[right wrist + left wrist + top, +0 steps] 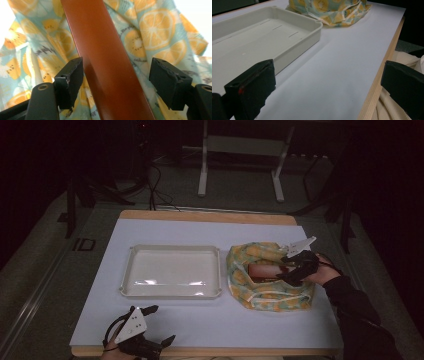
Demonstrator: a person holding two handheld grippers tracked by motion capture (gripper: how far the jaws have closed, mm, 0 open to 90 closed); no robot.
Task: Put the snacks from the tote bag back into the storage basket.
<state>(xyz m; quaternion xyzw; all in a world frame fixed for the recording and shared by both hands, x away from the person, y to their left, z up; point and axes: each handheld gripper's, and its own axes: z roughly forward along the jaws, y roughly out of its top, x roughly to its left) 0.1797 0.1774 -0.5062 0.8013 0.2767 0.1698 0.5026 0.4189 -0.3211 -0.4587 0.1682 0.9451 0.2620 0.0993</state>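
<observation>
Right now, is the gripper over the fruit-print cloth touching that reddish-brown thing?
Cannot tell. In the right gripper view the left finger sits right at the reddish-brown object's edge, while cloth shows between it and the other finger.

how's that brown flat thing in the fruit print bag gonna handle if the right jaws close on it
The brown piece looks rigid: its edges run straight. Its glossy sheen suggests it may slip between the jaws of the right gripper, which now stand open on either side of it. The fruit-print bag is crumpled cloth, so it will probably sag rather than steady it.

High view overlooks the table (pixel 210 320); gripper views sit low, sharing the cloth (pixel 332 10).
</observation>
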